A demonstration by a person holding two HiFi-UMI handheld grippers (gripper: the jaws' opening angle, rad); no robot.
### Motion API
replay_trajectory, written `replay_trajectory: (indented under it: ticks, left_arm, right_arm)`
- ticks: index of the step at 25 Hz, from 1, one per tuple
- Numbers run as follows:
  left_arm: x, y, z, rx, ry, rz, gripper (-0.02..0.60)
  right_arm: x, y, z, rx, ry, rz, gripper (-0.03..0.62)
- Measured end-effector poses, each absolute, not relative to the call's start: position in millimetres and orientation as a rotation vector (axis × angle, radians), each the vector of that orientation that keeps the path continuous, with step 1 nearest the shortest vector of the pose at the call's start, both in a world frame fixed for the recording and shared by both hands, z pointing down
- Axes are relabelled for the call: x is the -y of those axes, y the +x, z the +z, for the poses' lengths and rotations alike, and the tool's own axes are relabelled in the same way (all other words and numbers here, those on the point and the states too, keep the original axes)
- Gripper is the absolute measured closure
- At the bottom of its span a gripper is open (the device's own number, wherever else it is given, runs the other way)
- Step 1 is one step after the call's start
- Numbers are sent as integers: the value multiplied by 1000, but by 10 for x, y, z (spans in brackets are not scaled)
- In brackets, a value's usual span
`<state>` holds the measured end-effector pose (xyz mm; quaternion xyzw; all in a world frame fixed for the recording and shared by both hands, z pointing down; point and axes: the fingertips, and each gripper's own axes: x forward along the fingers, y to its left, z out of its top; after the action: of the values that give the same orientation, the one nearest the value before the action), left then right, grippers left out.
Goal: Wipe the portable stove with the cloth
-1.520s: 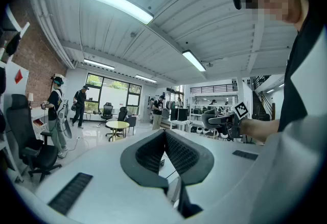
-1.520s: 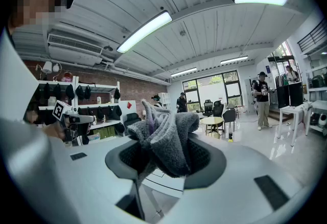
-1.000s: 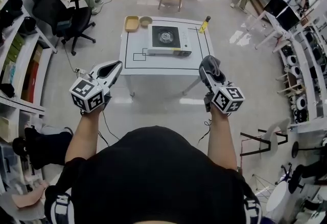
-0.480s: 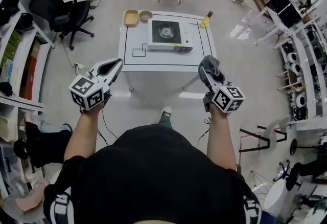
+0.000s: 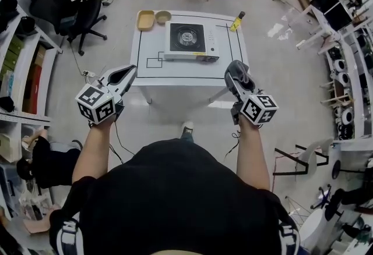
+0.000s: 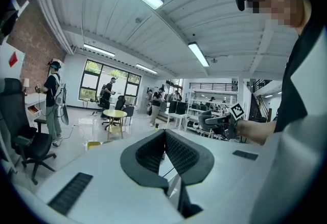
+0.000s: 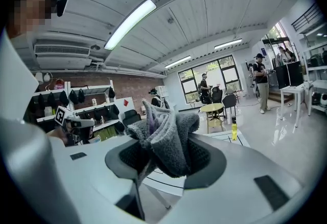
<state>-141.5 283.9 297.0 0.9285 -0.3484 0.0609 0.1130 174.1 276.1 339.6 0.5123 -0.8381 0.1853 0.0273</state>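
The silver, box-shaped portable stove (image 5: 187,42) with its round black burner sits on the white desk (image 5: 175,70) marked with black lines. It lies toward the far edge, about midway between the side edges, with its long axis running along the near edge.

Both claws hang short of the near edge, so the stove lies ahead of them and between the two. The right claw (image 5: 236,76) looks slightly nearer and pinches a bunched grey fleecy cloth (image 7: 168,138), which bulges out above its pads. The coming reach is therefore forward and a little to the left. The left claw (image 5: 125,73) is pressed together on nothing; its ribbed pads meet at the tips.

Neither gripper view shows the stove, as both look out across the room and up at the ceiling. In the right gripper view the cloth covers most of the desk, leaving a lined corner and a small yellow bottle (image 7: 234,129). From the head view the stove is too small to judge where its top is dirty, and its front controls probably face the near edge.
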Motion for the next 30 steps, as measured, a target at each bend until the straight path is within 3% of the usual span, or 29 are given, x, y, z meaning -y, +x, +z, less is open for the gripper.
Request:
replay_trajectory:
  ticks: [30]
  left_arm:
    - [-1161,-303,3023,1192,2627,166,558]
  right_arm:
    - [-742,2792,3652,2650,1346,623,385]
